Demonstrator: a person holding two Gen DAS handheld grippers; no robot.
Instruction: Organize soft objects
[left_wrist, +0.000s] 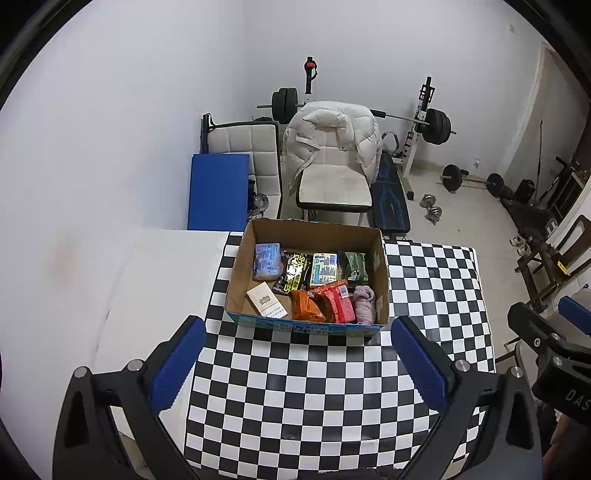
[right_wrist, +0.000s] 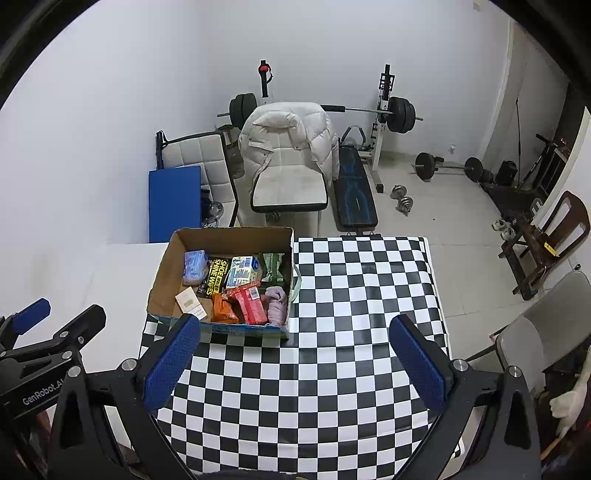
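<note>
An open cardboard box (left_wrist: 380, 266) (right_wrist: 162, 269) stands on the checkered cloth (left_wrist: 314, 387) (right_wrist: 332, 369). It holds several soft packs: a blue pack (left_wrist: 266, 260), a black wipes pack (left_wrist: 293, 273), an orange pack (left_wrist: 306, 306), a red pack (left_wrist: 338, 301), a green pack (left_wrist: 355, 266), a white box (left_wrist: 266, 303) and a pink cloth (left_wrist: 364, 304) (right_wrist: 277, 301). My left gripper (left_wrist: 298, 349) is open and empty, just in front of the box. My right gripper (right_wrist: 294, 349) is open and empty, in front of the box's right corner.
The table's white surface (left_wrist: 155, 288) lies left of the cloth. Behind the table stand a white chair with a puffy jacket (left_wrist: 332, 147), a blue mat (left_wrist: 218, 192), a weight bench (left_wrist: 391, 199) and barbells. A grey chair (right_wrist: 546, 332) stands to the right.
</note>
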